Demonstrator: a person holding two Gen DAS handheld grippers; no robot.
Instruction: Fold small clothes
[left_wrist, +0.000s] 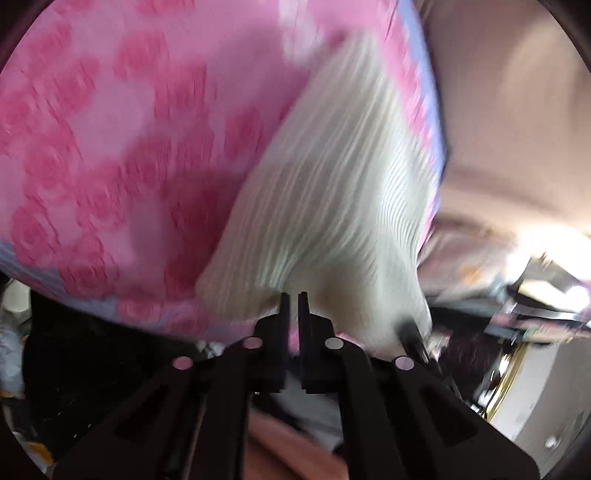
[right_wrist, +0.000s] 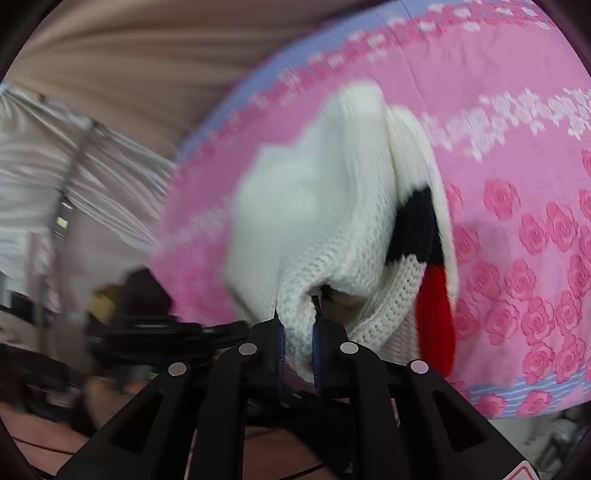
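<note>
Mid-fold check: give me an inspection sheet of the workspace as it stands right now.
Surface: pink rose-print cover with a pale blue edge.
Job's things: one white knit garment with black and red bands, lifted at its near edge.
Clutter: dark, blurred objects beyond the cover's edge, unidentifiable.
Grippers: left gripper shut at the garment's edge, grip unclear through blur; right gripper shut on a bunched knit fold.
Cables: one thin dark line below the right gripper, possibly a cable.
Surroundings: beige pleated curtains; blurred.
</note>
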